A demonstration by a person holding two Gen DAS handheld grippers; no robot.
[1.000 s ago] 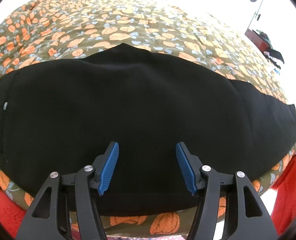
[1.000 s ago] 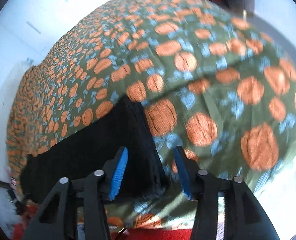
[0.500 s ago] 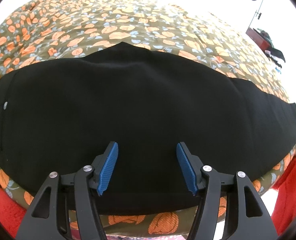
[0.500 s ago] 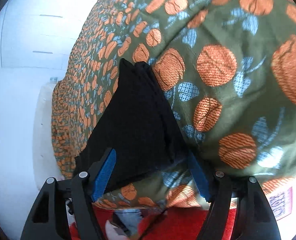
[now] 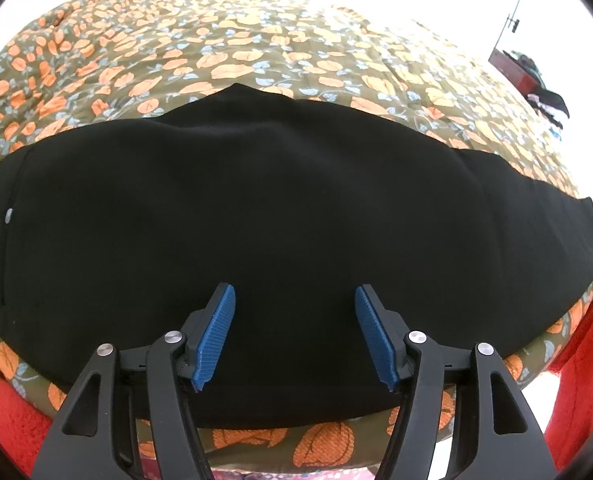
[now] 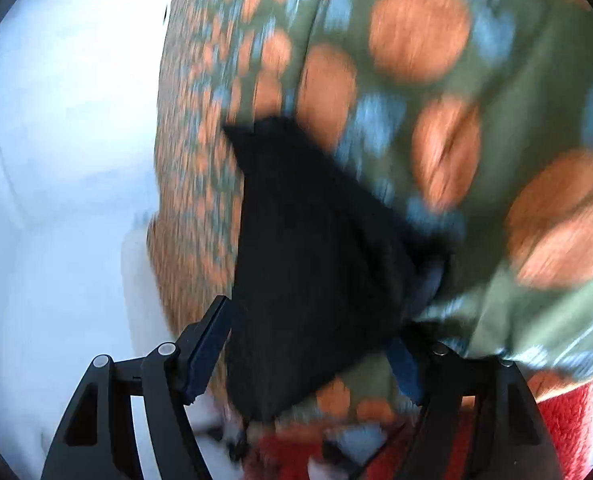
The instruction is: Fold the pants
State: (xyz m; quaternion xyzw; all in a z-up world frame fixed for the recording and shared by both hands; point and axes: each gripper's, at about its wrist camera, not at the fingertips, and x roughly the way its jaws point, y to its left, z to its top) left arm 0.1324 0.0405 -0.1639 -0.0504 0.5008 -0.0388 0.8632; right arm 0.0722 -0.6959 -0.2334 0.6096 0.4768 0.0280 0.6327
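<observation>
Below the left gripper, tilted steeply down with jaws standing wide and empty, the black pants lie flat on the patterned bedspread; the right gripper, rolled sideways, jaws just widened, straddles the pants' end; the view is blurred, so whether its pads touch the cloth I cannot tell.

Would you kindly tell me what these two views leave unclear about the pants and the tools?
- Right wrist view: motion blur hides whether the right tool touches the pants' end.
- Left wrist view: the pants run past the left edge.
- Left tool: contact with the fabric unclear.
</observation>
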